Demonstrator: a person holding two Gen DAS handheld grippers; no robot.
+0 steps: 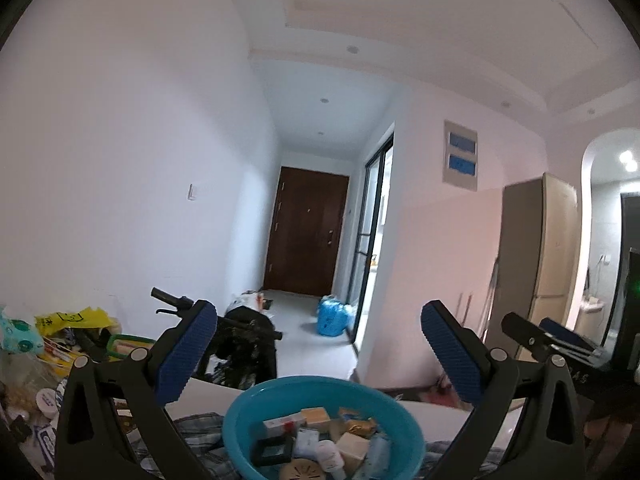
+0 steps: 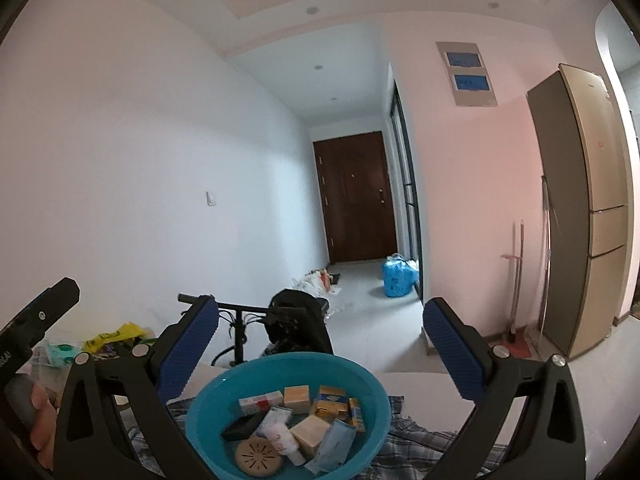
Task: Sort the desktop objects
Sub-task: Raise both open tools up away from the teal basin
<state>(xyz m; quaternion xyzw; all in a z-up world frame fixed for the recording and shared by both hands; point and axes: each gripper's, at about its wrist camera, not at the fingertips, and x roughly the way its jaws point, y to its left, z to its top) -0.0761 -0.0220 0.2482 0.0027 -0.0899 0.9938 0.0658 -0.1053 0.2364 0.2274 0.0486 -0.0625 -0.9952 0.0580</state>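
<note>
With both hand-held grippers level, jaws wide, empty. Basin just below, centred. Neither nearer.

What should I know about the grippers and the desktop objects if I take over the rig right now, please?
Left gripper: jaws wide open, empty.
Right gripper: jaws wide open, empty.
Both point level over the teal basin, which sits on a plaid cloth.
Done: small boxes, a white bottle and a round tan disc lie in the basin.
Left: loose clutter beside the basin at the left side of the left wrist view.
</note>
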